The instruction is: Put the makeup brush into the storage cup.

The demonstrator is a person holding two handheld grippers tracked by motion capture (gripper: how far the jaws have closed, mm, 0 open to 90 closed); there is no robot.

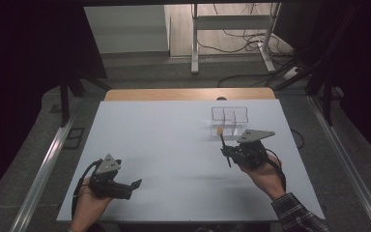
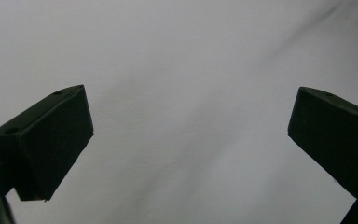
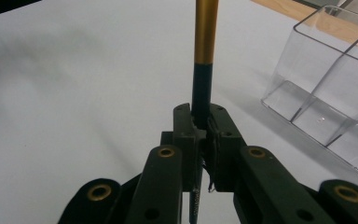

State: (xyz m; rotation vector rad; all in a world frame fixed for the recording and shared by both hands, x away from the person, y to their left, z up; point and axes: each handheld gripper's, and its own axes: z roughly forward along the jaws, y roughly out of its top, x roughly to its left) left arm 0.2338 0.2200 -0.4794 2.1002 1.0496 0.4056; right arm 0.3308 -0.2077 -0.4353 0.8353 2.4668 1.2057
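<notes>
White tabletop (image 1: 174, 145): right gripper (image 3: 200, 123) clamped the black-and-gold slender brush (image 3: 204, 42), best lowered upright into the clear acrylic divided holder (image 3: 335, 88); left gripper (image 2: 191, 135) gaped empty.

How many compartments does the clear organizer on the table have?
2 visible: in the right gripper view, a divider splits the clear organizer into a left and a right compartment; more may lie beyond the frame edge.

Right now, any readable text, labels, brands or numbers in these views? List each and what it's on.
None readable.
Pen held in the right gripper: a line of tiny pale print low on its black barrel, too small and blurred to read.
Clear organizer, white table, left gripper: no markings visible.
</notes>
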